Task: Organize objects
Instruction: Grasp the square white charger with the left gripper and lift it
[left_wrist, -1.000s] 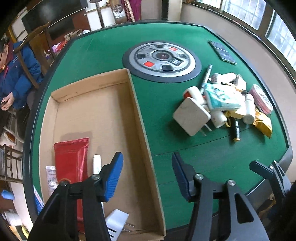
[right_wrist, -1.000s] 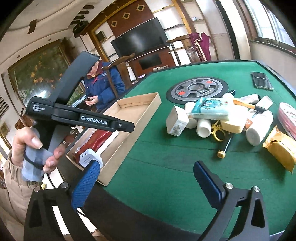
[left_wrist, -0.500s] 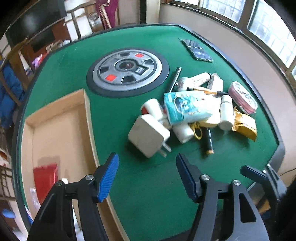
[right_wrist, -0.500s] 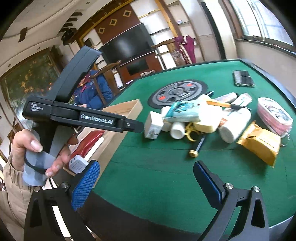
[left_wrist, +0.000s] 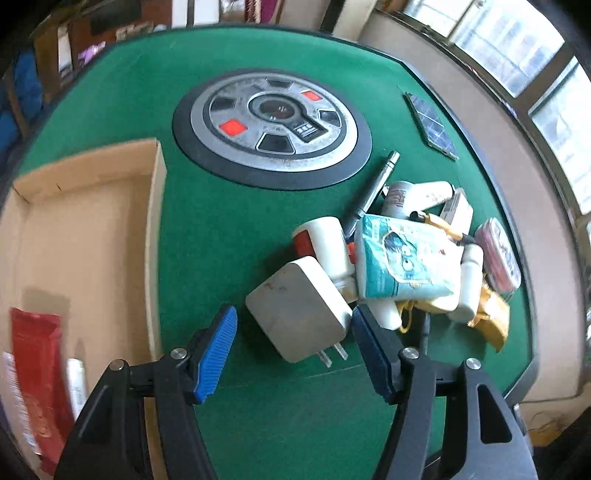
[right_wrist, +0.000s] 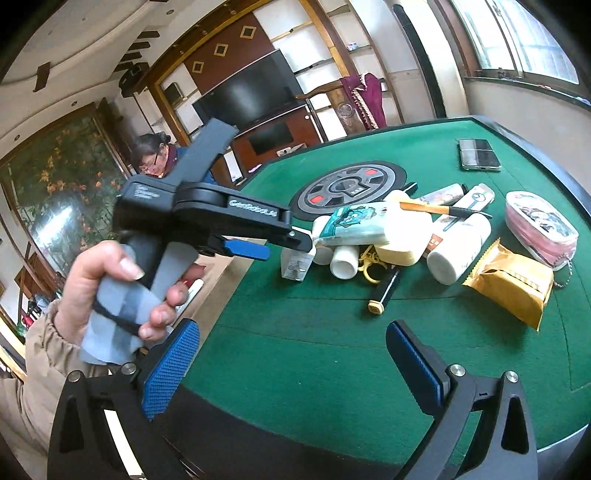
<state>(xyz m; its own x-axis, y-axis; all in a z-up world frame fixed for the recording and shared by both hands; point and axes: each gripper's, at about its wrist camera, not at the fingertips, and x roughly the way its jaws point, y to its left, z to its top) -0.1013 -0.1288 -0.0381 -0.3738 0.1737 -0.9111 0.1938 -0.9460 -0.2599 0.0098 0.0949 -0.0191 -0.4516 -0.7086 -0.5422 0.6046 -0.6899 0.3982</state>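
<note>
Left gripper (left_wrist: 293, 350): jaws apart, nothing gripped. They have just been opening wider. White plug adapter (left_wrist: 299, 314) lies betw. the blue pads, prongs pointing toward the camera; pads not pressing on it, gap visible on the left side, right pad close to its edge.

Right gripper (right_wrist: 291, 363): jaws wide, empty, over bare felt near table edge, well apart from the pile.

Green felt table (left_wrist: 122, 96): round grey control disc (left_wrist: 271, 127) at centre. Cardboard tray (left_wrist: 85, 236) on left side; holds a red packet (left_wrist: 37, 365) and a white tube (left_wrist: 75, 384) at its near end.

Pile of unsorted items right of adapter: teal tissue pack (left_wrist: 399, 264) on top, white bottles (right_wrist: 458, 247) under and beside it, black pen (left_wrist: 373, 188), yellow packet (right_wrist: 513, 282), pink pouch (right_wrist: 539, 227), small black-and-gold cylinder (right_wrist: 384, 291). Items touching or overlapping.

Phone (right_wrist: 478, 155) lies apart at far side of table.

Left hand (right_wrist: 110, 291) grips the left tool's handle. Second person seated in backgr., beyond table.
</note>
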